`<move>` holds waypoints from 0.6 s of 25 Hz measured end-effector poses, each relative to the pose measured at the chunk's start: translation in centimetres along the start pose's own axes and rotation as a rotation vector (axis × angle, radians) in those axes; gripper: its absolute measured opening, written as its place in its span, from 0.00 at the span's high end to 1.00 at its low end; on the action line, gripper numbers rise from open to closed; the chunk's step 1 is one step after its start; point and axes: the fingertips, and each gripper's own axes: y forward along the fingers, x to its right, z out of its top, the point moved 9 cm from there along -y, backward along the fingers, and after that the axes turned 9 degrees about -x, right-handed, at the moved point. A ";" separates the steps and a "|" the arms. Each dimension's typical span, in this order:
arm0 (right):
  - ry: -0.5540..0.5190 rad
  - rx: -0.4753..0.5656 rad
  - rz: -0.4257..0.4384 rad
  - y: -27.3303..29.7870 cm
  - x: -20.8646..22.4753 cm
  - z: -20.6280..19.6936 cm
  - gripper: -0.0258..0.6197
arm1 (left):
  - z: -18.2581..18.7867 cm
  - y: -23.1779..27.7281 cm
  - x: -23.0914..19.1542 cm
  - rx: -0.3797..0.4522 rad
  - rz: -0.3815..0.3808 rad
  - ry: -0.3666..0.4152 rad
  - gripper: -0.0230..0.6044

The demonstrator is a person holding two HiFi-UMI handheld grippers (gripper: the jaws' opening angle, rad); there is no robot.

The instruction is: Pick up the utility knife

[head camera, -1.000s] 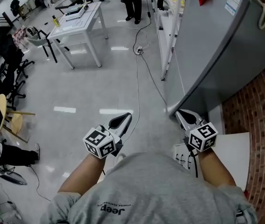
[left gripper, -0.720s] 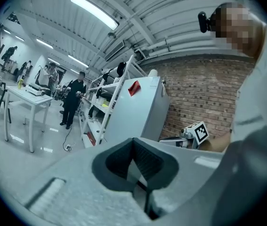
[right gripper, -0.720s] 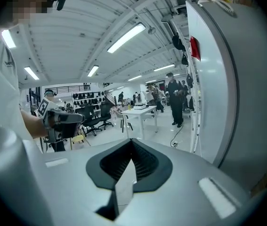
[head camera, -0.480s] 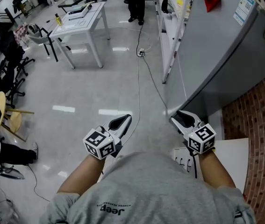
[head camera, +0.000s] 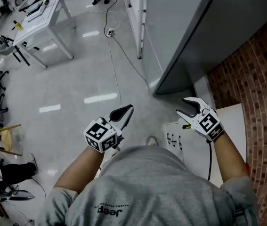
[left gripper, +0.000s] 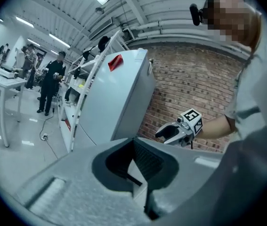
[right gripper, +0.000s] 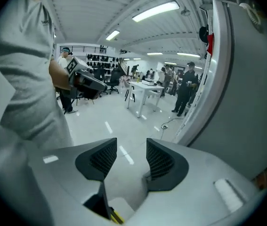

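Left hand-held gripper (head camera: 127, 110): jaws closed on nothing, held out over the floor, clear of the job.
Right hand-held gripper (head camera: 184, 108): jaws have just been opening, now wide apart and empty, angled down at the white counter (head camera: 232, 121).
Utility knife (head camera: 186, 125): seemingly the yellow sliver on the counter just under those jaws, mostly hidden.
Doing it well: lower, straddle the handle across its width, then close.

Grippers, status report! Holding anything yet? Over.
Left gripper shut, empty. Right gripper just opened, nothing between jaws. Utility knife not held; small yellow thing beneath, maybe it. No obstacle seen.
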 end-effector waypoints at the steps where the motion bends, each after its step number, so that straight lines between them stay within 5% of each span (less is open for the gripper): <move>1: -0.008 -0.031 -0.005 -0.4 0.5 -1.7 0.64 | -0.3 1.6 0.4 -0.012 -0.020 0.003 0.97; 8: -0.095 -0.232 0.027 -2.2 2.9 -12.1 0.63 | -2.1 12.5 4.1 -0.091 -0.131 -0.008 0.97; 15: -0.213 -0.355 0.161 -0.9 3.6 -20.0 0.62 | -4.3 20.7 7.7 -0.188 -0.192 0.013 0.97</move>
